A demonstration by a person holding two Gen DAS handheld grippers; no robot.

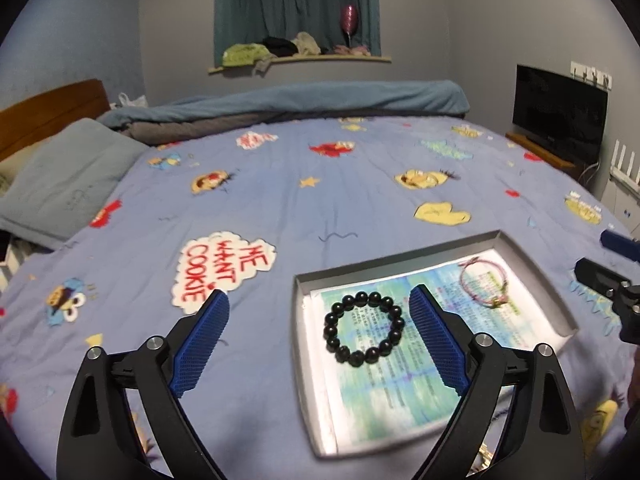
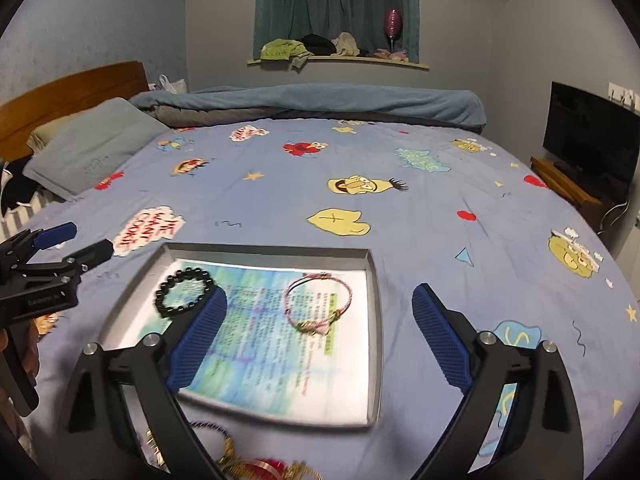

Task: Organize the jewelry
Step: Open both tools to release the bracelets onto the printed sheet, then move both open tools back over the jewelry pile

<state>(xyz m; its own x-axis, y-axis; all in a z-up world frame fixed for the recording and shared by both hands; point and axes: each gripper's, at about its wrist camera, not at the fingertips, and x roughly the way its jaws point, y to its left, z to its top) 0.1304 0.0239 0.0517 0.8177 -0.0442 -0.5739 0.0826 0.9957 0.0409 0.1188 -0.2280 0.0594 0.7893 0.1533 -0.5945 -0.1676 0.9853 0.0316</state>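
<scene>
the left gripper (image 1: pixel 320 328) hung above the bed with its two blue-padded jaws spread wide and nothing between them. just below and ahead of it, between the jaw tips as its own camera saw them, lay a black bead bracelet (image 1: pixel 364 329), flat on a printed paper sheet (image 1: pixel 404 384) that lined a shallow grey tray (image 1: pixel 298 320). the pads did not touch the beads.

the right gripper (image 2: pixel 320 320) was likewise wide open and held nothing. below and just ahead of it, a little nearer its left jaw, lay a pink cord bracelet (image 2: pixel 318 304) with a small pink and gold charm, on the same sheet in the same tray. the black bracelet lay beyond its left jaw tip, near the tray's far left corner in that view. the two bracelets lay apart from each other, each flat and whole.

close under the right gripper, outside the tray's near edge, lay a heap of gold and red jewellery (image 2: pixel 256 466), partly hidden by the gripper's frame; what the pieces were could not be told.

the tray sat on a blue cartoon-print bedsheet (image 1: pixel 280 200). far ahead of both grippers were a folded blue blanket (image 2: pixel 320 100), a pillow (image 2: pixel 92 144) to the left and a dark screen (image 2: pixel 592 136) to the right.
</scene>
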